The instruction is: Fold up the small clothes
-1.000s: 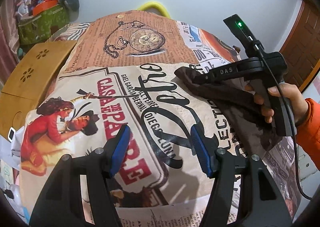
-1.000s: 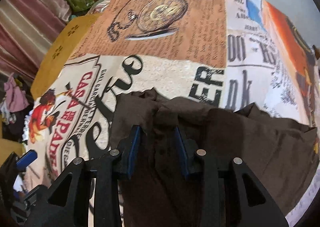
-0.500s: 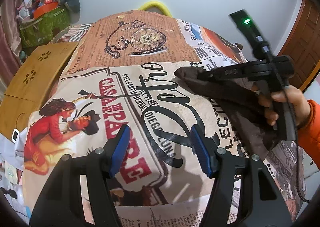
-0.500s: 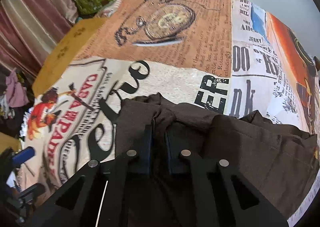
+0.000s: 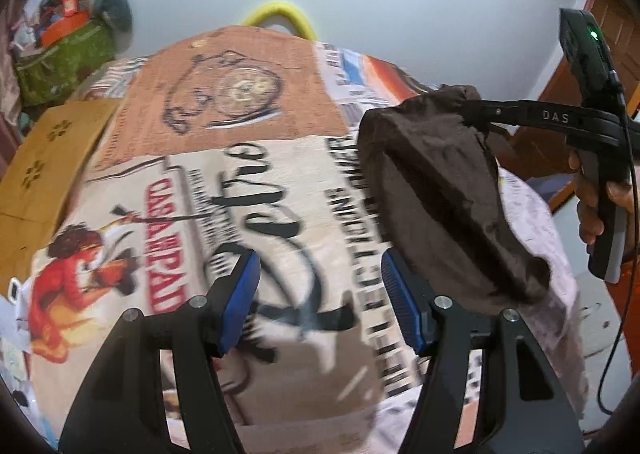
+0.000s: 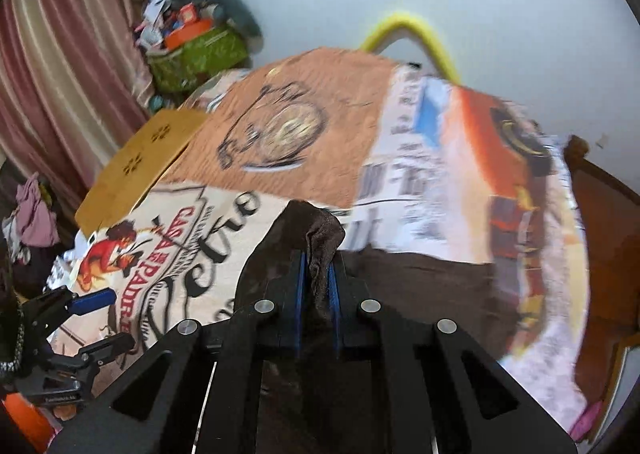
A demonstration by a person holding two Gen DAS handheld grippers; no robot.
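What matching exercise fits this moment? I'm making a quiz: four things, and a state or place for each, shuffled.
Things:
1. left gripper
2. right gripper
3. brown cloth
4. green bag

States:
A. by the wall
B. open, holding nothing
C. hanging lifted
D. shut on fabric

Pairs: 1-B, 2-D, 3-C, 4-A

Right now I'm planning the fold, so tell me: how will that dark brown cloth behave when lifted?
Likely floppy: the dark brown cloth droops from the right gripper, which is shut on a bunched edge. Probably light, since one pinch carries it. The hanging end may swing, so the open left gripper should catch it.
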